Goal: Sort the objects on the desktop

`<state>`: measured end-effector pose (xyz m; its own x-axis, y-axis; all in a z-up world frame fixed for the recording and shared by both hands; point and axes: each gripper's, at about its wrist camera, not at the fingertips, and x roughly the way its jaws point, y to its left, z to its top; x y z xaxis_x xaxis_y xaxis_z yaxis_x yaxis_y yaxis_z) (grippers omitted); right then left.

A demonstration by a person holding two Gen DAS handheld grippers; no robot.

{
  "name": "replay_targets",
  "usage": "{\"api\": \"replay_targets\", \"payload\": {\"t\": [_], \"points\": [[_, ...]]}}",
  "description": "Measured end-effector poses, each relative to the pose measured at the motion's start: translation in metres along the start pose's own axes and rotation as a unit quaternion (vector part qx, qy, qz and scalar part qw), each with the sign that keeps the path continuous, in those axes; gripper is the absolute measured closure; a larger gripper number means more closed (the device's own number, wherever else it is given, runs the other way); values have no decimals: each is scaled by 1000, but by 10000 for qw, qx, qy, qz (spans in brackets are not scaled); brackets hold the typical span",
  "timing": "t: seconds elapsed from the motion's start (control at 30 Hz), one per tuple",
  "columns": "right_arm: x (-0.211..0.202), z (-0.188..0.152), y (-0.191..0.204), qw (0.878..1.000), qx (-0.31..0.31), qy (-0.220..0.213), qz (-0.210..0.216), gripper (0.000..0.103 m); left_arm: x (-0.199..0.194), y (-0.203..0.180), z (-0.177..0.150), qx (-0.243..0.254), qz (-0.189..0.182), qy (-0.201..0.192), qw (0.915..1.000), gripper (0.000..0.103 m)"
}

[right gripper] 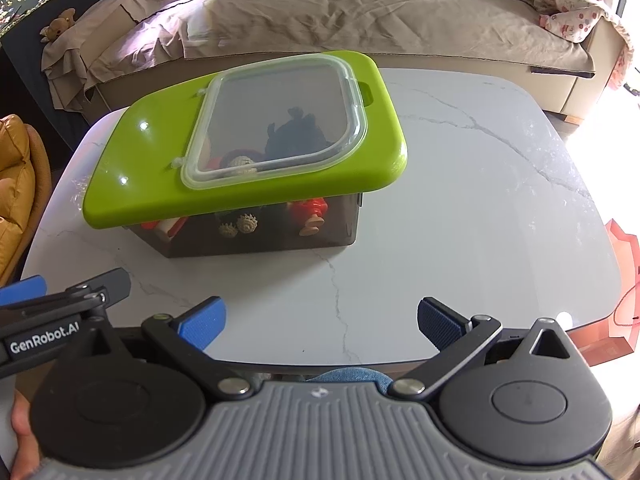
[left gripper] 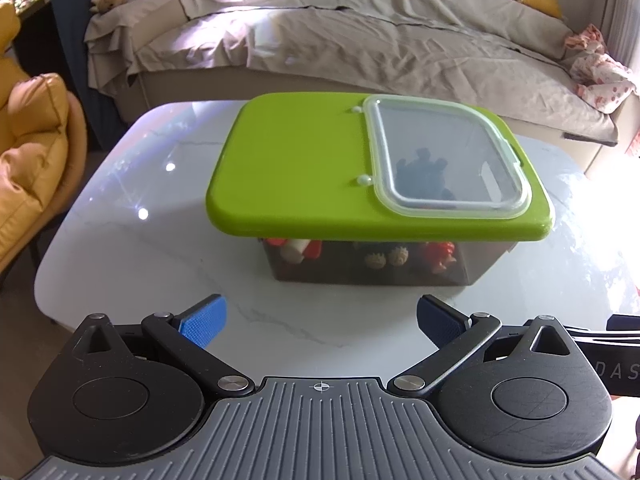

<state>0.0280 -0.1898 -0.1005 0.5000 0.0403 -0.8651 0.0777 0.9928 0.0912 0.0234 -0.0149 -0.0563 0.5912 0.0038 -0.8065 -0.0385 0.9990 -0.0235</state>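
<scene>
A smoky clear storage box [left gripper: 368, 266] [right gripper: 256, 240] with a lime green lid [left gripper: 296, 160] [right gripper: 132, 184] stands on the white marble table [left gripper: 160, 240] [right gripper: 480, 200]. A clear flap [left gripper: 444, 156] [right gripper: 276, 120] set in the lid lies flat. Through the walls I see red, cream and dark toys [left gripper: 438, 260] [right gripper: 308, 210]. My left gripper [left gripper: 320, 322] is open over the near table edge, short of the box, nothing between its blue pads. My right gripper [right gripper: 320, 322] is open too, empty, nearer than the box. The left gripper's fingers [right gripper: 24, 288] show at the right wrist view's left edge.
A sofa under a beige cover [left gripper: 340, 32] [right gripper: 340, 8] runs behind the table. A yellow armchair [left gripper: 32, 152] [right gripper: 16, 200] stands at the left. A person's hand [right gripper: 22, 428] and a blue-clad knee [right gripper: 348, 376] show below the table's near edge.
</scene>
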Motion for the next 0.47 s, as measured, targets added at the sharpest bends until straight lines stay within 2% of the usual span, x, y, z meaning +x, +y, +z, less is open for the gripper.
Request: {"api": "replay_targets", "payload": {"t": [0.27, 0.33, 0.47], "points": [[0, 1, 3, 10000, -60, -63, -19, 0, 0, 3, -5, -142, -8, 75, 9999, 0], [0, 3, 3, 9999, -52, -95, -28, 0, 13, 18, 14, -144, -37, 83, 9999, 0], [-3, 7, 3, 9999, -42, -157, -17, 0, 11, 19, 21, -133, -91, 21, 9999, 0]]}}
